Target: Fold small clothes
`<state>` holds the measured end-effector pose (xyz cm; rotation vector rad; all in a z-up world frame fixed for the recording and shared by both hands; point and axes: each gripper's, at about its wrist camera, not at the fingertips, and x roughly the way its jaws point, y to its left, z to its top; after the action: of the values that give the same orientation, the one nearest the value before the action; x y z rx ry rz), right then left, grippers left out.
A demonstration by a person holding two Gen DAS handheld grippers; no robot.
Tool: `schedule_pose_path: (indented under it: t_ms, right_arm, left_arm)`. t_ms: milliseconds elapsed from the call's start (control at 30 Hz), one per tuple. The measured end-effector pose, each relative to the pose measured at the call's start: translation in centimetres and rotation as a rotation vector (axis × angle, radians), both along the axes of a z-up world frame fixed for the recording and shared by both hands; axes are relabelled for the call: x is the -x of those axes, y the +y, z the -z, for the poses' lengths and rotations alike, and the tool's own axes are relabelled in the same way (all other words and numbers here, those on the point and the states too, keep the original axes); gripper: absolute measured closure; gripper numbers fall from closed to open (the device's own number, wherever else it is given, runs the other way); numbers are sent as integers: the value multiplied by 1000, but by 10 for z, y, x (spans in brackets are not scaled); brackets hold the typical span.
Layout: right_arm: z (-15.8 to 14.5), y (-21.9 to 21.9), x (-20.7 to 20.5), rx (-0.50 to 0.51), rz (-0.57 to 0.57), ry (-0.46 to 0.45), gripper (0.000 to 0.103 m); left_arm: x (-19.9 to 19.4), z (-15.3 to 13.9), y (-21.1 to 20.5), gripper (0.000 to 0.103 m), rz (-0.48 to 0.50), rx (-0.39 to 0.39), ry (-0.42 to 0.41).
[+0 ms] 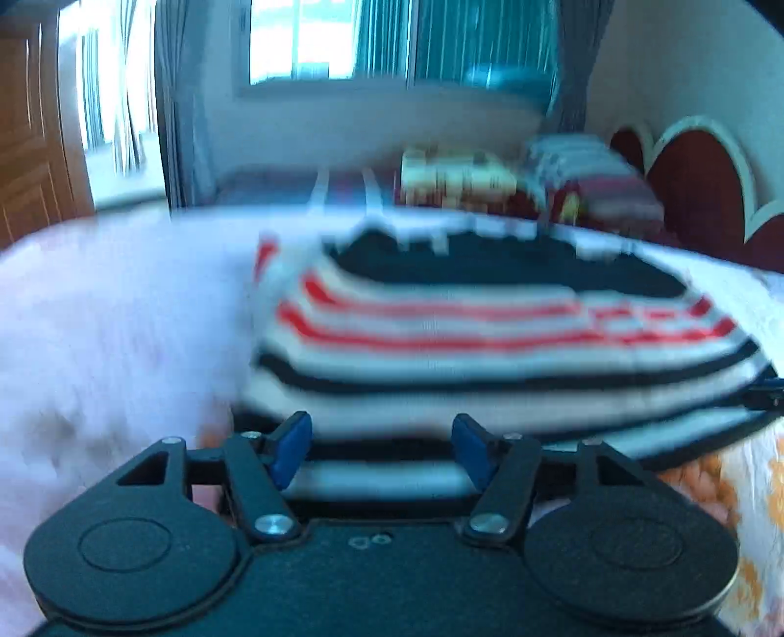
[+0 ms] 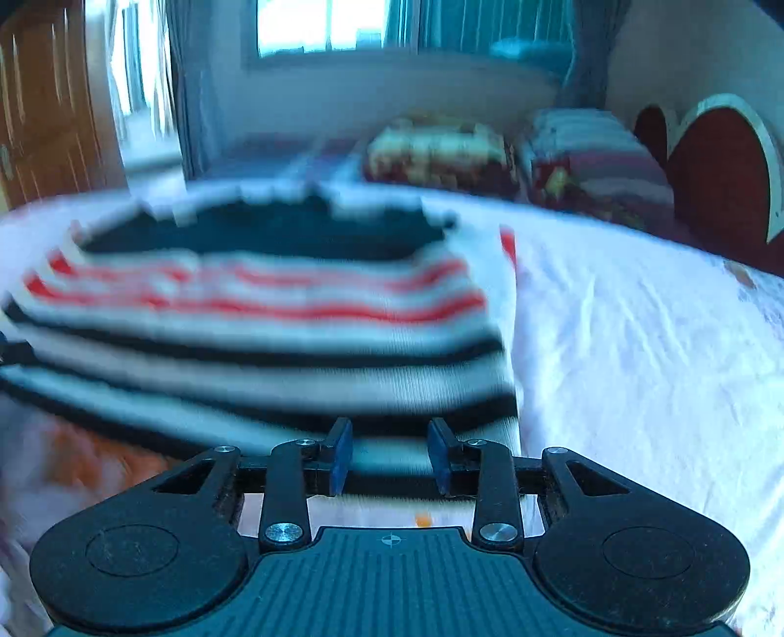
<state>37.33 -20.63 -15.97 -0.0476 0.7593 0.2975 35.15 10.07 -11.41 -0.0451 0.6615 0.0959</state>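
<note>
One striped knit garment (image 1: pixel 490 343) lay on the white bedsheet (image 2: pixel 637 353) straight ahead of both my tools, banded in white, red and black with a dark panel at its far end; motion blur kept me from reading its exact cut. Its near hem reached right up to my left gripper (image 1: pixel 381 448), whose blue pads (image 1: pixel 293 448) stood spread with striped cloth showing in the gap between them, and I could not tell whether they touched the fabric. My right gripper (image 2: pixel 389 455) sat at the garment's near right corner, its own blue pads (image 2: pixel 341 453) also apart, though closer together than the left pair, with a strip of hem lying between them. In the left wrist view the garment filled the middle and right of the frame and bare sheet spread away to the left; in the right wrist view it filled the left and middle, with rumpled sheet to the right. Beyond the sheet's far edge sat a stack of folded blankets (image 2: pixel 588 157) and a patterned pillow (image 2: pixel 436 147). A dark red scalloped headboard (image 2: pixel 720 161) rose at the right, a curtained window (image 1: pixel 353 39) lit the far wall, and a wooden door (image 2: pixel 44 108) stood at the left.
</note>
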Motion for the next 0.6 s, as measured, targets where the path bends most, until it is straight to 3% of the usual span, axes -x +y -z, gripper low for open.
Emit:
schedule_pose_path:
  t_ms: [67,167,233,300,367,433,533,600]
  right_arm:
    - [-11,1,-10,-8,11,-43,70]
    - [-14,4,-47,-56,25,-31,70]
    - [-7,8,-71,-58,19,-4,70]
    - [6,7,-92,19,47,42,70]
    - [8,-6,-100,-10,79,45,70]
    - [-5,-3,-91,26,77,37,70]
    - [-16,-2,-61,-22,23,-33,70]
    - [8,4,-55,55,7,50,70]
  left_arm:
    - [-16,-9,8,41,-7,0,-14]
    - [-49,-17,15,41,-2,-4,-15]
    - [-69,-12,13,41,18,-21,30]
    - [-84,5,17,40,12,-51,109]
    - [-83,12,22,38,0,-96,109]
    - [-77,3,22,42,-13,-84,115]
    - [-59,-1,15,38,-3,-88,54]
    - [-67,17,14,33,-2,-129,102]
